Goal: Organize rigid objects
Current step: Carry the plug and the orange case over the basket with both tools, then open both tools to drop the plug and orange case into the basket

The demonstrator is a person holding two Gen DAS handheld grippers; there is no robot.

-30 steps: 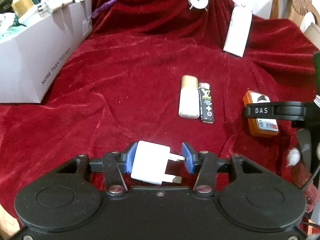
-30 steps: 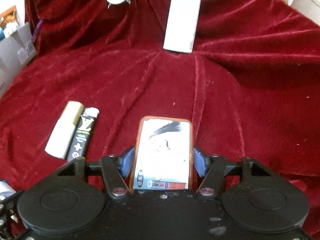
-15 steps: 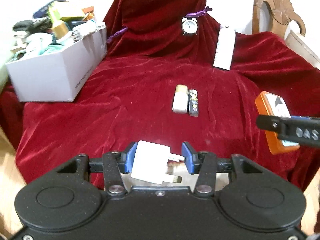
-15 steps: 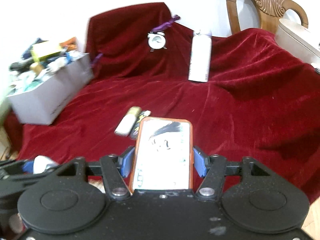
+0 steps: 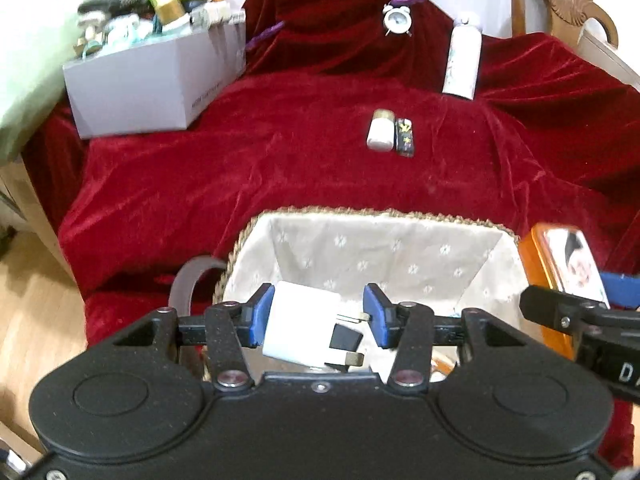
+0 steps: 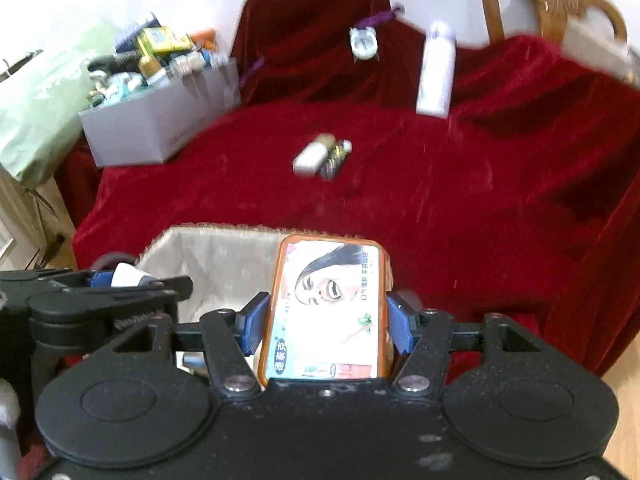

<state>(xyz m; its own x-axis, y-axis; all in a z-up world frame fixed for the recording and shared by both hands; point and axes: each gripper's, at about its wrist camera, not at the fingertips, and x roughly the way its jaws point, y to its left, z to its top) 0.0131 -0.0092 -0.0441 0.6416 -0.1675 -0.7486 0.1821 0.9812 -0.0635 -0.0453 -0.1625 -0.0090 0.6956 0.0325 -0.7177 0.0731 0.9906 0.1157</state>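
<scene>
Both grippers have drawn back over the lined wicker basket (image 5: 384, 216) — left gripper (image 5: 318, 316) clamping the white plastic plug adapter (image 5: 300, 328), right gripper (image 6: 326, 320) clamping the orange-rimmed flat tin (image 6: 326, 312) above its rim

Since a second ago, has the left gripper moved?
Yes. The left gripper, shut on the white plug adapter, has pulled back from the two lighters; it is now over the lined basket.
</scene>
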